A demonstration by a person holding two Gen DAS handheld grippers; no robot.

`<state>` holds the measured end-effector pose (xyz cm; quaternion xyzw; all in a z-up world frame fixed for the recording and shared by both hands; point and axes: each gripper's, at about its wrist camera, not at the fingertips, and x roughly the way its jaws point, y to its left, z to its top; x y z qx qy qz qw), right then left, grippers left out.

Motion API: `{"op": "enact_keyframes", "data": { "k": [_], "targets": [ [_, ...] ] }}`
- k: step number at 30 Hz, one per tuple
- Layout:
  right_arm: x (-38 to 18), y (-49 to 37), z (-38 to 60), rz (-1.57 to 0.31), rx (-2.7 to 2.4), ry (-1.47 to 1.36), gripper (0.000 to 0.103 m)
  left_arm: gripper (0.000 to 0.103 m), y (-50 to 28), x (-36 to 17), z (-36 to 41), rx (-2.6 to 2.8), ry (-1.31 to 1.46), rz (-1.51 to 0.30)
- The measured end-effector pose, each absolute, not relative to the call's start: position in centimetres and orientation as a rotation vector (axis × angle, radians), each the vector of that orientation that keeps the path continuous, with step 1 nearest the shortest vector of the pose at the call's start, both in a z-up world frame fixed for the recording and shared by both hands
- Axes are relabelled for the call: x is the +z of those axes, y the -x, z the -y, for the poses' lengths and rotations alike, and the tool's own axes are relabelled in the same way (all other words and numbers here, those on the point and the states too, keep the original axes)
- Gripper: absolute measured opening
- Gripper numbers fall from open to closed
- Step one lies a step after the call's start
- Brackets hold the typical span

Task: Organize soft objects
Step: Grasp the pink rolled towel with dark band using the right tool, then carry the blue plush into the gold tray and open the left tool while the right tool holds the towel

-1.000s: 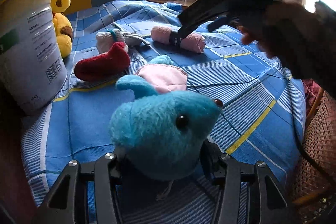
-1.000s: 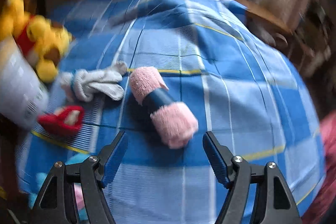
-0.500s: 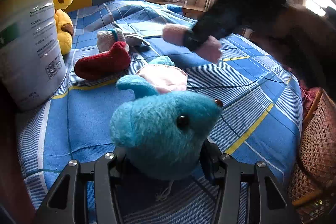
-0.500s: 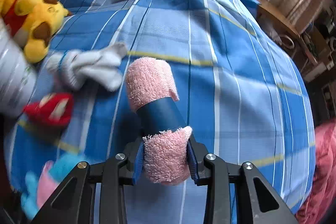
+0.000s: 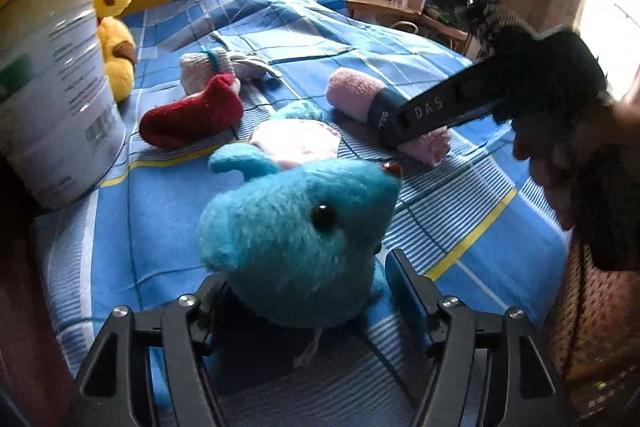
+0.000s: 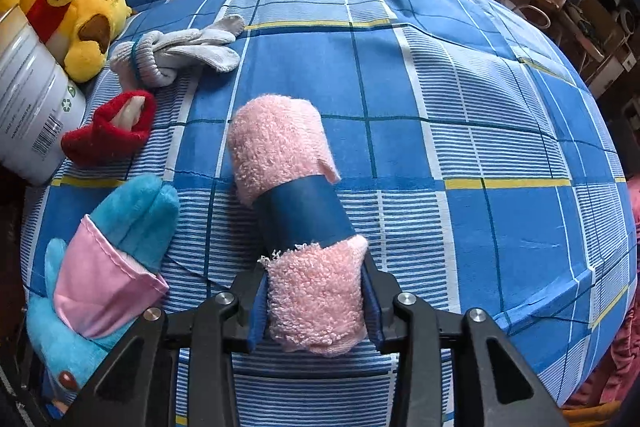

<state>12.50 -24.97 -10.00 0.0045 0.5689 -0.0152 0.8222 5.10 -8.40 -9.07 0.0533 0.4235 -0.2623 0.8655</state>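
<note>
— Plush (image 5: 296, 223) status, left gripper (image 5: 306, 267)?
— Blue, sits between the jaws, snout pointing ahead and right. Jaws opening. Right finger (image 5: 404, 279) stands just off the fur, left one is half hidden under it. Not clamped.
— Left of those jaws?
— Can (image 5: 52, 87) far left and ahead, upright on the bedspread (image 5: 400, 67). Yellow toy (image 5: 116, 67) is behind it. Red sock (image 5: 192, 115) is ahead-left, with the gloves (image 5: 208, 67) just beyond, touching it.
— Ahead-right?
— Pink roll (image 5: 352, 95) with a blue band, lying past the plush's tail. Right gripper (image 5: 394, 131) comes in from the right, tip on the roll's near end, held by a hand (image 5: 560, 155).
— Right wrist view, same order?
— Can, yellow toy, gloves and sock are far ahead-left of the jaws. Plush is close on the left, just beside the left finger, well apart from the roll.
— Right jaws?
— Opening a touch, but both pads press the roll's near end, so clamped on it. The rest of the roll reaches straight ahead, leaning left. Only bare bedspread is to the right.
</note>
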Motion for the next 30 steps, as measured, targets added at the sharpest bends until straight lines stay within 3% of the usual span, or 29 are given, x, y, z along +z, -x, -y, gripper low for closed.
{"op": "enact_keyframes", "data": {
  "k": [12, 13, 15, 17, 30],
  "targets": [
    [-9.9, -11.8, 24.1, -1.201, -0.028, 0.023, 0.041, 0.076, -6.6, -7.3, 8.3, -0.522, -0.111, -0.883],
    [-9.9, -11.8, 23.9, -1.199, -0.028, 0.033, 0.041, 0.075, -6.9, -7.3, 8.5, -0.518, -0.118, -0.883],
    [-10.0, -11.7, 23.4, -1.196, -0.029, 0.039, 0.042, 0.061, -7.5, -7.5, 9.0, -0.529, -0.140, -0.897],
    [-10.1, -11.7, 23.3, -1.193, -0.029, 0.039, 0.042, 0.054, -7.6, -7.4, 9.0, -0.528, -0.140, -0.904],
    [-10.5, -11.0, 22.0, -1.178, -0.028, 0.078, 0.042, 0.053, -3.2, -2.1, 4.1, -0.409, -0.077, -0.782]
  ]
}}
